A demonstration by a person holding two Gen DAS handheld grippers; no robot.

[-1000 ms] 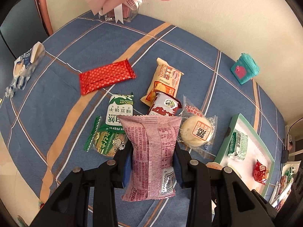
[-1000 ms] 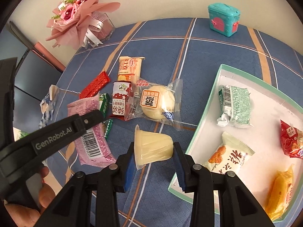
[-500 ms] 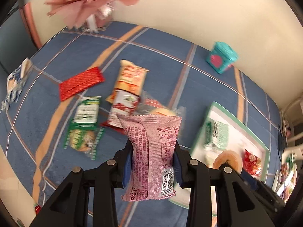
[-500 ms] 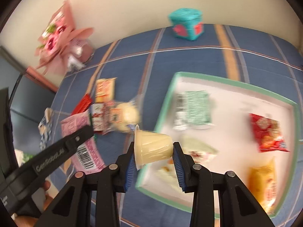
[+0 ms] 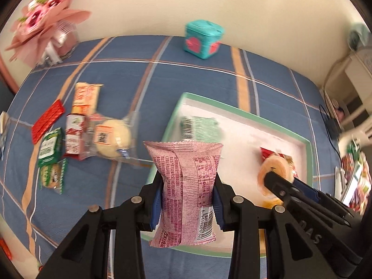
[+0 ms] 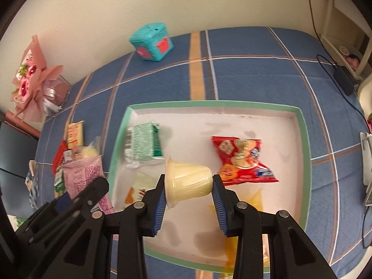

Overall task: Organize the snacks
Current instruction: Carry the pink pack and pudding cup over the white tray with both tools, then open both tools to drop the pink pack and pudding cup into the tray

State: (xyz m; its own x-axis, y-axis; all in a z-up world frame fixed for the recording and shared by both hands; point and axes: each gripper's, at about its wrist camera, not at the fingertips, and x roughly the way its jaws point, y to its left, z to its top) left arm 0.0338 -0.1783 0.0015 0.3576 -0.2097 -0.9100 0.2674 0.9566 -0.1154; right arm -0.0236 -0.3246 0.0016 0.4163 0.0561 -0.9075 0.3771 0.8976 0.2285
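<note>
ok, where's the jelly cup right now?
In the right wrist view the jelly cup lies on its side, clamped in the right gripper, held above the green-rimmed tray, between the green packet and the red packet.

Ahead of both grippers a plain cream wall [image 6: 162,2] rose behind the table, evenly lit. A blue cloth [image 6: 255,74] with orange and white stripes covered the table. Far ahead to the left stood a pink paper bouquet [image 5: 44,23], and a teal toy box [image 6: 151,41] sat against the wall. Off to the right, pale shelving [image 6: 344,30] stood with a black cable [image 6: 325,53] trailing onto the cloth.
</note>
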